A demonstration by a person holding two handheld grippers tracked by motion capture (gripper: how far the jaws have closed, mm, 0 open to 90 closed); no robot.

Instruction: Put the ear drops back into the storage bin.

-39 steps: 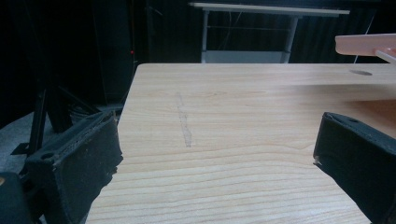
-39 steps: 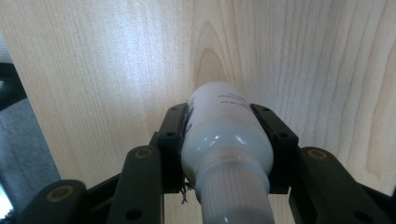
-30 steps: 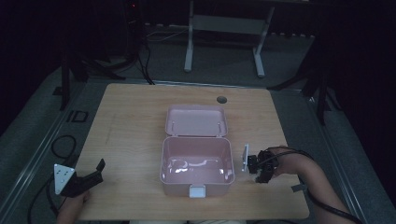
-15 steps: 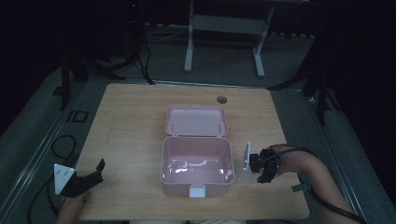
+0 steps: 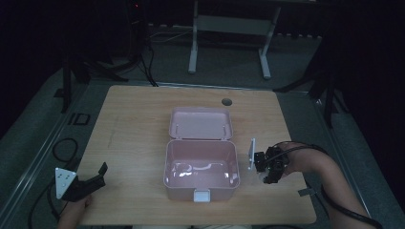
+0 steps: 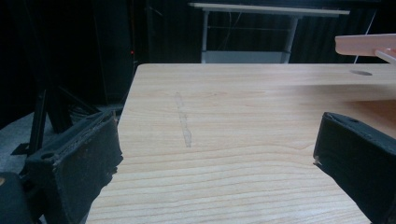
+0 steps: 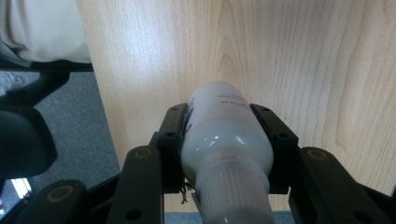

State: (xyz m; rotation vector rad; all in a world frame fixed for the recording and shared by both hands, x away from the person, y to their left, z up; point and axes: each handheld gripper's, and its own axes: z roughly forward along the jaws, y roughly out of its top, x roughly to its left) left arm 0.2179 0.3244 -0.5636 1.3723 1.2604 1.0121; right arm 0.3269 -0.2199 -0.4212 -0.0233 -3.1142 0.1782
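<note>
In the right gripper view, lower centre of the frame, we see the right gripper (image 7: 227, 140) closed on a white plastic bottle with a ribbed cap (image 7: 224, 135): its two black fingers (image 7: 173, 135) press on either side of the bottle's body, the cap toward the camera and the base pointing out over the pale wooden table (image 7: 303, 70). In the high view the same gripper (image 5: 267, 167) sits at the right of centre, just beside the right wall of the open pink plastic box (image 5: 200, 164), whose lid (image 5: 201, 124) lies flat behind it. We judge the step in hand to be the carrying of the held bottle toward the box; the next move calls for lifting it over the right wall, turning it to fit the interior, and parting the fingers only once it is low inside. The left gripper (image 5: 90, 180), at the lower left of the high view, rests near the table's edge; in the left gripper view its fingers (image 6: 79, 168) stand wide apart with nothing between them.
</note>
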